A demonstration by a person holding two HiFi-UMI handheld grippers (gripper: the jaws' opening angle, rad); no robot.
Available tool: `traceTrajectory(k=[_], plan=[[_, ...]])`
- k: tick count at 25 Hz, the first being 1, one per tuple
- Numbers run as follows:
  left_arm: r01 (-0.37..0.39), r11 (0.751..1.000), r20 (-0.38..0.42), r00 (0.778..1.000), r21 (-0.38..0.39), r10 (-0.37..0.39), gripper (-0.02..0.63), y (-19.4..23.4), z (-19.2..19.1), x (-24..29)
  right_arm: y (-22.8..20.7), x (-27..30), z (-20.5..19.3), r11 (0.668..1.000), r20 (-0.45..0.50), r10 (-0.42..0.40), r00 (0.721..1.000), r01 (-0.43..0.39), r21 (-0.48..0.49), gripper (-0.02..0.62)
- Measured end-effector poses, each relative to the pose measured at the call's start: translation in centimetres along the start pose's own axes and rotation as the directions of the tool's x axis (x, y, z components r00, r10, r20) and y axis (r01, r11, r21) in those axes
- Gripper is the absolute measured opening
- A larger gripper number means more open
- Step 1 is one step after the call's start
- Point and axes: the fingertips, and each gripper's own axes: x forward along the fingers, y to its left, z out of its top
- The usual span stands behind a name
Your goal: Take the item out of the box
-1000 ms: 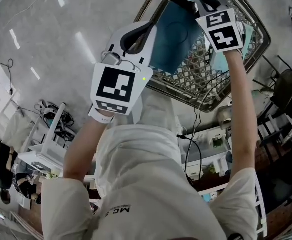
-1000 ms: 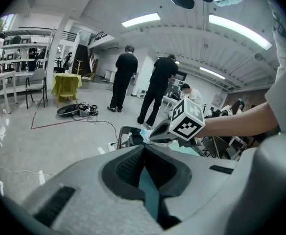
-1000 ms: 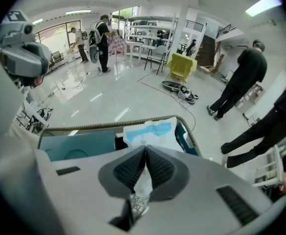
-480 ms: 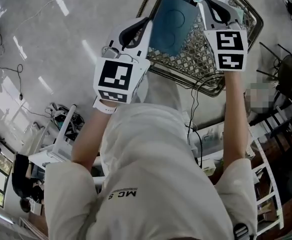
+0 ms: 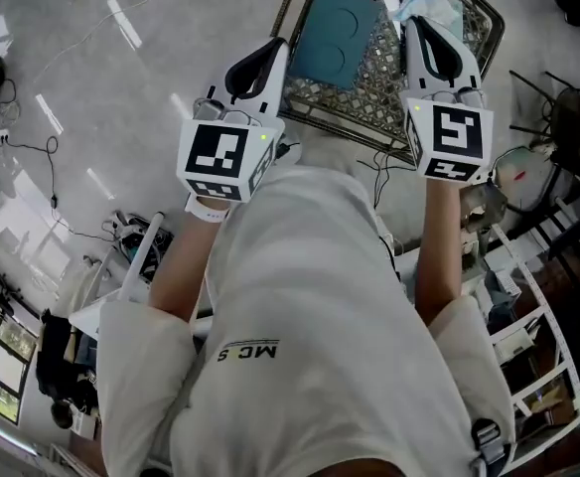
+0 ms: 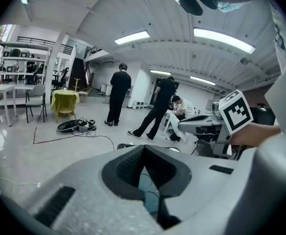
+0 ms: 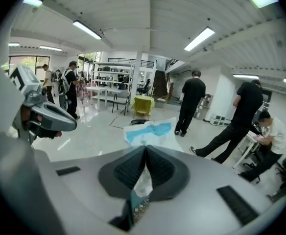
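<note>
A wire mesh box [image 5: 342, 133] stands on the floor below me, at the top of the head view. A flat teal item [image 5: 332, 38] leans inside it near its left rim. My right gripper [image 5: 416, 26] is shut on a white and blue packet [image 7: 150, 130], which sticks out past the jaw tips; in the head view the packet [image 5: 427, 2] hangs over the box. My left gripper [image 5: 275, 46] is held beside the teal item's left edge, jaws together with nothing sticking out of them; teal shows only through the gap behind the tips [image 6: 144, 148].
Several people [image 6: 118, 94] stand or sit across the room. A yellow-covered chair [image 6: 64, 102], cables [image 6: 77, 126] and shelves lie on the far side. White racks [image 5: 121, 286] and a cluttered stand [image 5: 528, 366] flank me below. Each gripper shows in the other's view [image 6: 221, 124].
Both grippers have drawn back toward me. The right one has come away from deep over the box with the packet in it. The view has shifted, so the box sits higher.
</note>
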Motion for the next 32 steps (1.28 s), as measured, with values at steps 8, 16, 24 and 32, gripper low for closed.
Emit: traceTrajectory(k=[8,16,24,32], plan=[[-0.002,1.0,0.072,0.997,0.002,0.002,0.025,-1.3,2.4,-4.0,1.2,-6.6,3.5,0.985,0.177,-0.114,0.978,0.088,0.146,0.021],[-0.008,0.999,0.158,0.987,0.046,0.001,0.025,-2.8,5.2,-7.6,2.0,-12.0,5.2,0.975,0.307,-0.182,0.934,0.131,0.179,0.021],[0.002,1.0,0.181,0.983,0.022,-0.006,0.025,-3.4,6.0,-9.1,3.5,-14.1,4.5,0.974,0.332,-0.191,0.924,0.137,0.178,0.021],[0.027,0.999,0.175,0.984,0.038,-0.034,0.025,-3.6,6.1,-9.2,5.3,-14.4,4.0,0.971,0.321,-0.195,0.927,0.136,0.197,0.021]])
